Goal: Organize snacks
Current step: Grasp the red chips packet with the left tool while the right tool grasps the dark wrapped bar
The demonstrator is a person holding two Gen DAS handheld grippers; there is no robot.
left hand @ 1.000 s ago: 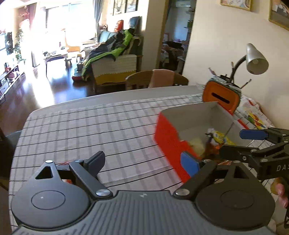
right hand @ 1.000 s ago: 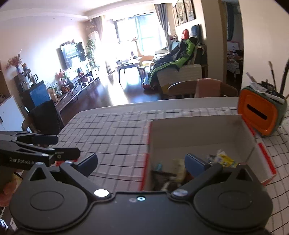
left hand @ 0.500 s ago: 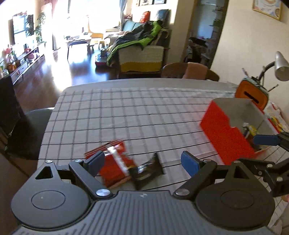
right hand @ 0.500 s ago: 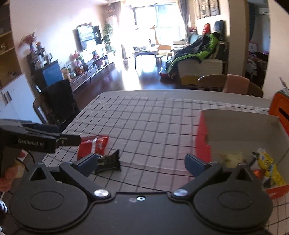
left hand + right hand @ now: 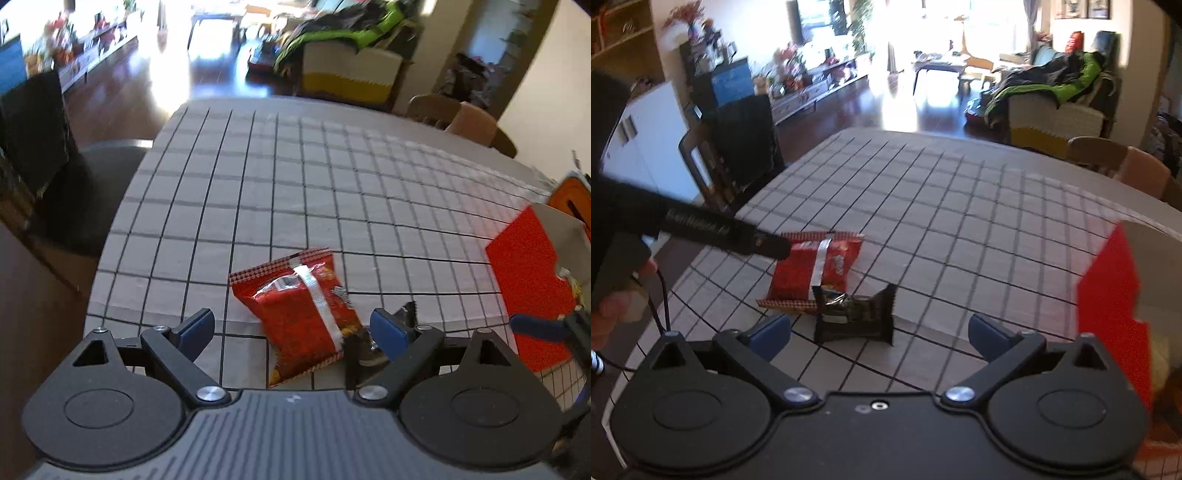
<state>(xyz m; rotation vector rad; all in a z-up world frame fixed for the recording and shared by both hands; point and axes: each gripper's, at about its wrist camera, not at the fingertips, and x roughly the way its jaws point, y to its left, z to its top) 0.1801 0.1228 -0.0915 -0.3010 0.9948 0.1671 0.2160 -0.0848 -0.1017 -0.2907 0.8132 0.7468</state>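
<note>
We hover both grippers, fingers spread wide and empty, left gripper [image 5: 293, 326] over the red snack bag [image 5: 301, 314], right gripper [image 5: 879, 334] over the dark wrapper [image 5: 855, 314], next closing on each for the red box [image 5: 1112, 295] at 3 o'clock

The left wrist view sits low behind the left gripper [image 5: 293, 326], looking forward and down over the checked tablecloth [image 5: 314, 184], close to the red snack bag [image 5: 303, 314] between its fingers. The right wrist view looks likewise past the right gripper [image 5: 881, 332] toward the living room. Both share the bag [image 5: 816, 269], the dark packet [image 5: 853, 317] and the red box [image 5: 1112, 295] at right.
</note>
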